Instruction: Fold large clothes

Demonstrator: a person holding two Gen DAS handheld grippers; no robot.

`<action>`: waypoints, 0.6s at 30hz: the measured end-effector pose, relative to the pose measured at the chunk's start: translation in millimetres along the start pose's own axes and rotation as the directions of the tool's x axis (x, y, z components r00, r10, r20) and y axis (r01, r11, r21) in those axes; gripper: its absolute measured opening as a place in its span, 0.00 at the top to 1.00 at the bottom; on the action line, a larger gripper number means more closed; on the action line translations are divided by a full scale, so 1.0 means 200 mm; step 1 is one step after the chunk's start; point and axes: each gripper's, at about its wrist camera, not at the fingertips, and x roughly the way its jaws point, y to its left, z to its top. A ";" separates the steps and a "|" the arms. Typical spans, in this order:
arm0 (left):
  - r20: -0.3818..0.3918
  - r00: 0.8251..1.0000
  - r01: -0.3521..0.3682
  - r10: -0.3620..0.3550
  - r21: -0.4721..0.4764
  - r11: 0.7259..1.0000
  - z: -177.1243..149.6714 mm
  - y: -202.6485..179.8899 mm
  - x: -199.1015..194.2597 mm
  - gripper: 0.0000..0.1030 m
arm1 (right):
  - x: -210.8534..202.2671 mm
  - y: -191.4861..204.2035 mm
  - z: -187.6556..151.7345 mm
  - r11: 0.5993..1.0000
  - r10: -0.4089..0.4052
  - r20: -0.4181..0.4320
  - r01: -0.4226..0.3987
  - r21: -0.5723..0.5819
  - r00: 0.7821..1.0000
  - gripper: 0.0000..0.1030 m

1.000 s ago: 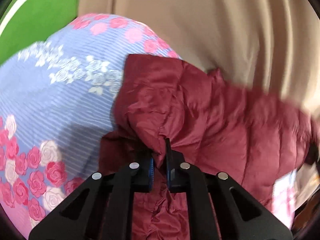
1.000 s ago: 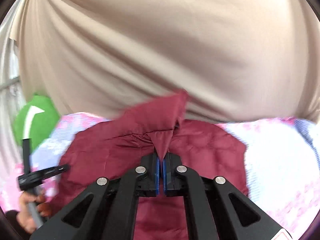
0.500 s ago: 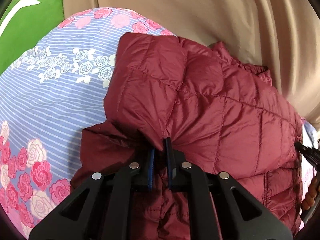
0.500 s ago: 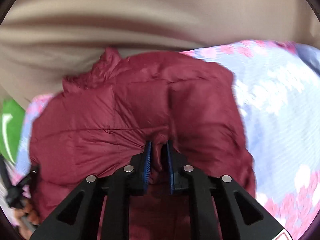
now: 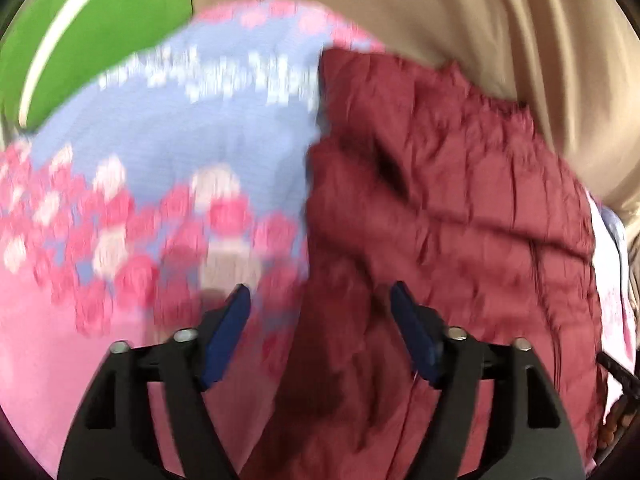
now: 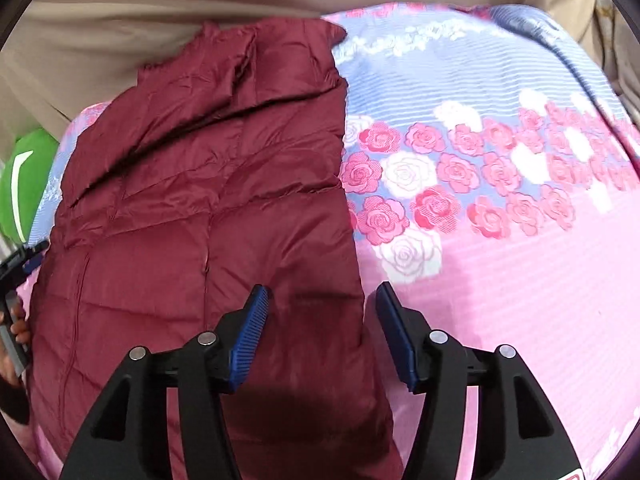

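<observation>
A dark red quilted jacket (image 6: pixel 200 216) lies folded on a bed with a blue and pink rose-print sheet (image 6: pixel 500 168). In the right wrist view my right gripper (image 6: pixel 322 304) hovers over the jacket's right edge, its jaws opening, nothing pressed between the blue pads. The left wrist view is blurred by motion; there the jacket (image 5: pixel 460 208) fills the right half. My left gripper (image 5: pixel 320 304) stands over the jacket's left edge, jaws opening, its pads clear of the fabric.
Beige draped cloth (image 6: pixel 120 20) hangs behind the bed. A green cushion (image 5: pixel 92 32) sits at the bed's far left corner. A hand on the other gripper's handle (image 6: pixel 14 320) shows at the left edge of the right wrist view.
Both grippers carried pinched jacket fabric down onto the bed, then let go and opened. The jacket now lies flatter, folded over itself. The left view slid left over the jacket's edge.
</observation>
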 end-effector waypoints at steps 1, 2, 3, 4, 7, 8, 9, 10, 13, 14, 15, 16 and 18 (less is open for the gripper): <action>-0.012 1.000 -0.001 0.001 0.008 1.000 -0.03 0.00 0.00 0.68 | 0.00 0.01 0.00 1.000 -0.004 -0.001 0.004 -0.002 1.000 0.67; 0.002 1.000 -0.010 0.010 0.040 0.999 -0.05 -0.02 -0.02 0.91 | 0.00 0.02 0.00 1.000 0.000 -0.004 0.000 -0.001 1.000 0.88; -0.022 1.000 0.020 -0.019 0.044 0.999 -0.07 -0.02 -0.03 0.94 | 0.00 0.03 0.00 1.000 0.010 -0.010 -0.010 0.004 1.000 0.92; -0.023 1.000 0.022 -0.021 0.038 0.999 -0.10 -0.03 -0.05 0.98 | -0.01 0.02 -0.01 1.000 0.017 -0.011 -0.017 0.016 1.000 0.95; -0.034 0.999 0.024 -0.021 0.081 0.996 -0.20 -0.05 -0.15 0.99 | -0.08 0.00 -0.07 0.999 0.013 -0.001 -0.013 0.030 1.000 0.97; -0.046 0.999 0.025 -0.021 0.095 0.995 -0.25 -0.04 -0.19 0.99 | -0.13 -0.01 -0.13 1.000 0.008 -0.004 -0.008 0.027 1.000 0.97; -0.061 0.998 0.028 -0.022 0.103 0.994 -0.30 -0.03 -0.22 0.99 | -0.16 -0.02 -0.17 0.999 0.013 -0.016 -0.013 0.030 1.000 0.97; -0.075 0.997 0.032 -0.024 0.109 0.994 -0.34 -0.02 -0.26 0.98 | -0.17 -0.02 -0.19 0.999 0.019 -0.032 -0.018 0.035 0.999 0.97; -0.074 0.997 -0.002 0.013 0.150 0.989 -0.43 -0.02 -0.38 0.93 | -0.24 -0.01 -0.31 1.000 0.017 -0.079 -0.017 -0.003 0.997 0.89; -0.054 0.998 -0.005 0.013 0.151 0.988 -0.43 -0.03 -0.43 0.93 | -0.27 0.01 -0.30 1.000 -0.009 -0.074 0.007 -0.029 0.997 0.83; -0.035 0.999 0.005 0.000 0.146 0.989 -0.41 -0.04 -0.47 0.91 | -0.30 0.03 -0.27 0.999 -0.028 -0.060 0.026 -0.043 0.998 0.79; -0.014 1.000 0.019 -0.018 0.139 0.990 -0.38 -0.06 -0.50 0.85 | -0.33 0.05 -0.23 0.998 -0.040 -0.027 0.039 -0.056 0.999 0.66; 0.038 0.996 0.074 -0.079 0.126 0.989 -0.28 -0.13 -0.54 0.59 | -0.39 0.12 -0.07 0.997 -0.004 0.081 0.010 -0.075 0.997 0.41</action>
